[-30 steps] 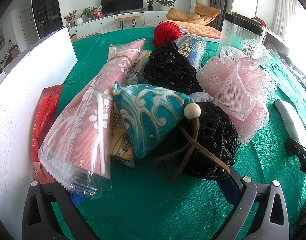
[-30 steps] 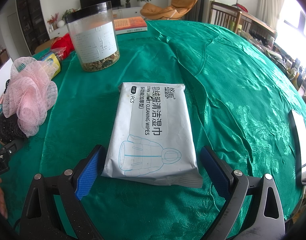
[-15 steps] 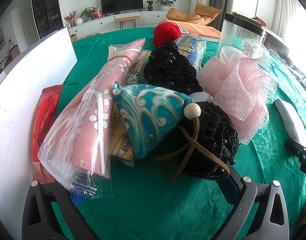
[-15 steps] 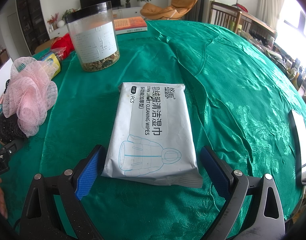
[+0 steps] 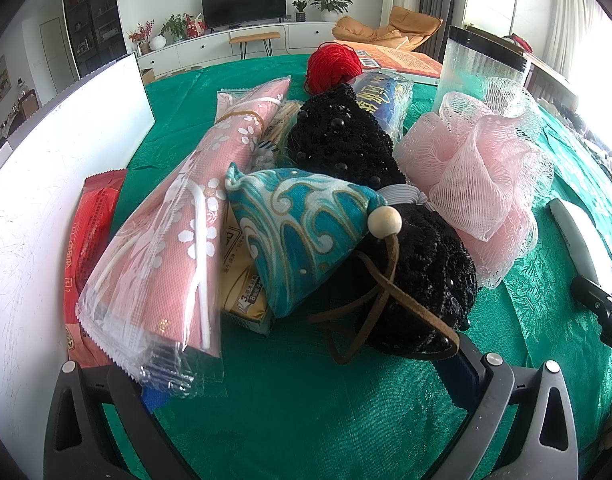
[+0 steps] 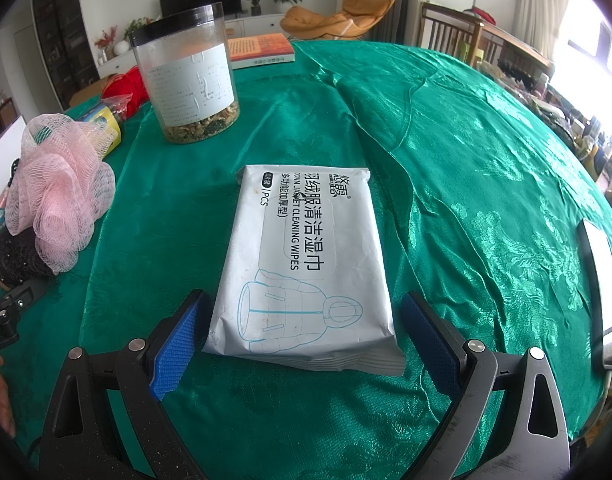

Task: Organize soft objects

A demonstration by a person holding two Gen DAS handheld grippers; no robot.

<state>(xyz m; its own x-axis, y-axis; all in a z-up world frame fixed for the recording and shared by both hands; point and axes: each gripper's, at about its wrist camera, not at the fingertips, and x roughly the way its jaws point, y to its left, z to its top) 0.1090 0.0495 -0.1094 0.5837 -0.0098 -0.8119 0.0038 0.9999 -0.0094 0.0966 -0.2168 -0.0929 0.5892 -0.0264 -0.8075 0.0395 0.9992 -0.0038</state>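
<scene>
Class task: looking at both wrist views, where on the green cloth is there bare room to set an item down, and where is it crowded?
Bare green tablecloth stretches right of the wipes pack and beyond it, behind the jar. Crowded: the heap around the teal pouch, pink mesh pouf and black crochet pieces.
</scene>
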